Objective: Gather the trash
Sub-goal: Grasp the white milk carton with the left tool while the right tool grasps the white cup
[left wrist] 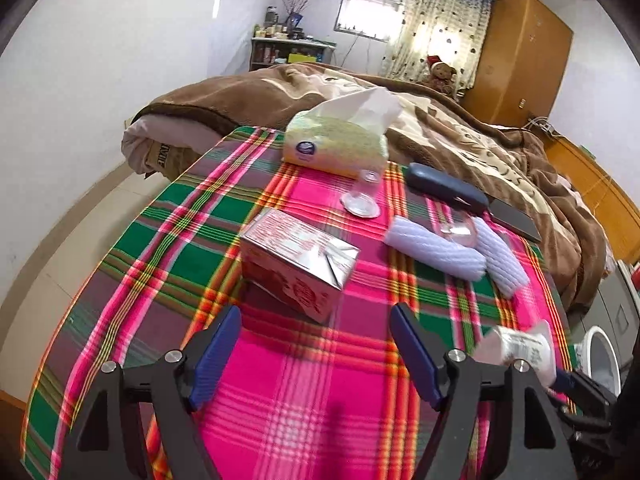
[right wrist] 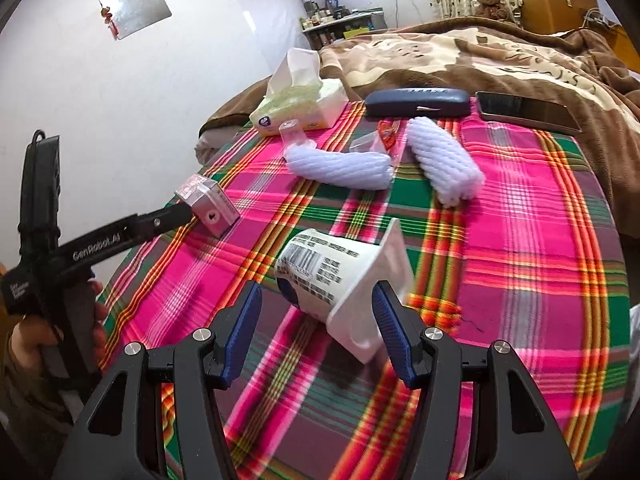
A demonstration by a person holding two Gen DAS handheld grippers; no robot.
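A red and white drink carton (left wrist: 296, 264) lies on its side on the plaid tablecloth (left wrist: 304, 400). My left gripper (left wrist: 317, 310) is open just short of it, with nothing between the pads. In the right wrist view one left finger (right wrist: 176, 212) reaches the carton (right wrist: 208, 204). A white yoghurt cup (right wrist: 332, 284) with a barcode label lies tilted between the fingers of my right gripper (right wrist: 317, 288). Its rim is against the right pad and there is a gap at the left pad. Two white foam nets (right wrist: 340, 168) (right wrist: 444, 160) and a clear wrapper (right wrist: 380, 140) lie further back.
A tissue pack (left wrist: 336, 144), a small clear plastic cup (left wrist: 362, 196), a dark glasses case (left wrist: 444, 188) and a phone (left wrist: 516, 220) lie along the far edge. A bed with a brown blanket (left wrist: 480, 144) stands behind. A white round-rimmed container (left wrist: 600, 356) sits below the table's right edge.
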